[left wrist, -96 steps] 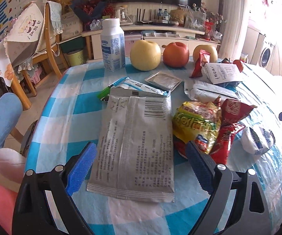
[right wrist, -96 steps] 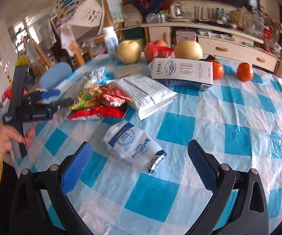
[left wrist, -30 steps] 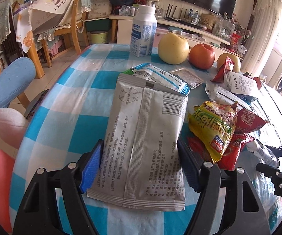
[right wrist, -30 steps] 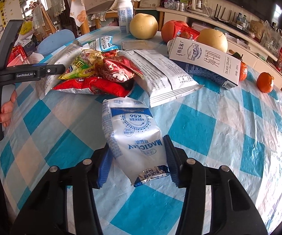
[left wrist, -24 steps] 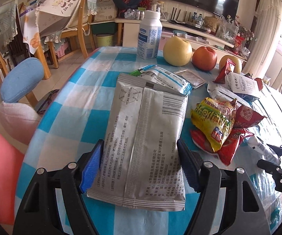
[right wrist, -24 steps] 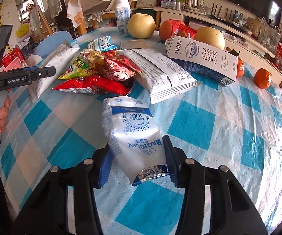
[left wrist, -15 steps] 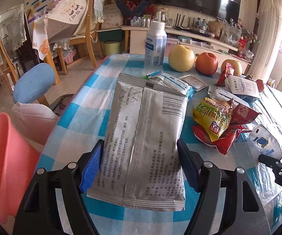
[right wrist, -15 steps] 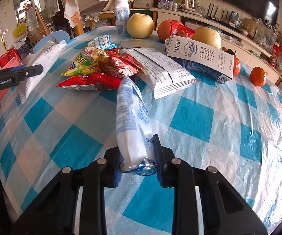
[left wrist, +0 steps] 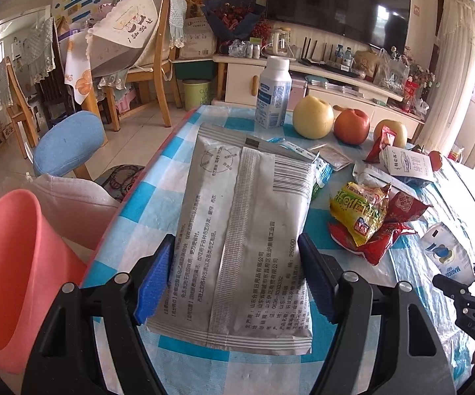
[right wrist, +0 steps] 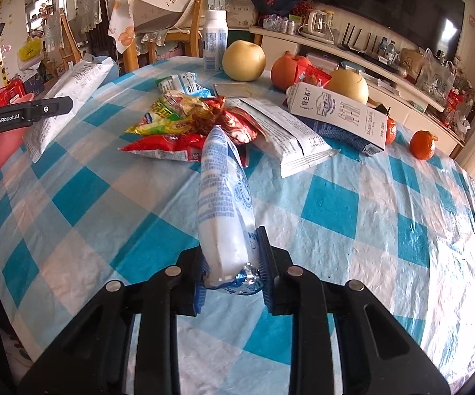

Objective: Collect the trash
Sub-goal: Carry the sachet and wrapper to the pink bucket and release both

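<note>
With my left claw clamped across the grey pouch and my right claw pinching the white-blue wrapper, I should carry both level toward the pink bin.

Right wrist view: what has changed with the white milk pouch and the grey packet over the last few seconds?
The right gripper closed on the white milk pouch, which lay flat and now stands squeezed on edge. The left gripper closed on the grey packet and lifted it toward the table edge, above the pink bin. The snack wrappers, carton and fruit stayed put.
</note>
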A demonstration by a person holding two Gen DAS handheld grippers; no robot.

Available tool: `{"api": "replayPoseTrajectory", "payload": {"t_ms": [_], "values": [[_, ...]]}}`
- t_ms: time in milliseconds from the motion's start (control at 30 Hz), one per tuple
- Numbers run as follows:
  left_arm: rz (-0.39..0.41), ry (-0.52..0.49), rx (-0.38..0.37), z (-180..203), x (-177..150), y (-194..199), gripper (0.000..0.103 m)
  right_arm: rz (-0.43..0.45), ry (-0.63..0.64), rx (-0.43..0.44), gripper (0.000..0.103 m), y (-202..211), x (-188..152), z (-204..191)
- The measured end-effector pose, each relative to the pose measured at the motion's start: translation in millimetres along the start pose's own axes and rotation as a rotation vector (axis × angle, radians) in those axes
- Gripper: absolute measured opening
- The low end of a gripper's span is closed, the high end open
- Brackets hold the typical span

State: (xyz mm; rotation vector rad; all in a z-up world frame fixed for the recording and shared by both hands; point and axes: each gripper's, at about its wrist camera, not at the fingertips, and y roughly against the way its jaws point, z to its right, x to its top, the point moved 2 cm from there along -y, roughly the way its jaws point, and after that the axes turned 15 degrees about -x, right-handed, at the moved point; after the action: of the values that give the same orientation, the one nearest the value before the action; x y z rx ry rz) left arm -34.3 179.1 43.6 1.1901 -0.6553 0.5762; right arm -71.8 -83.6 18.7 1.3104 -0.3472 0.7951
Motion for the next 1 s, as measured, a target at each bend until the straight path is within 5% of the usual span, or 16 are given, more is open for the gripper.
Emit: {"api": "replayPoseTrajectory", "payload": {"t_ms": [433, 1000], "values": [[0.102, 0.078, 0.025, -32.5, 16.7, 39.8, 0.074, 0.043, -0.013, 0.056, 0.028, 32.0, 28.4, -44.9], [0.236, 0.317, 0.217, -160.8, 26.6, 110.6, 0.074, 0.172, 0.189, 0.273, 0.028, 69.7, 127.0, -208.3]]}}
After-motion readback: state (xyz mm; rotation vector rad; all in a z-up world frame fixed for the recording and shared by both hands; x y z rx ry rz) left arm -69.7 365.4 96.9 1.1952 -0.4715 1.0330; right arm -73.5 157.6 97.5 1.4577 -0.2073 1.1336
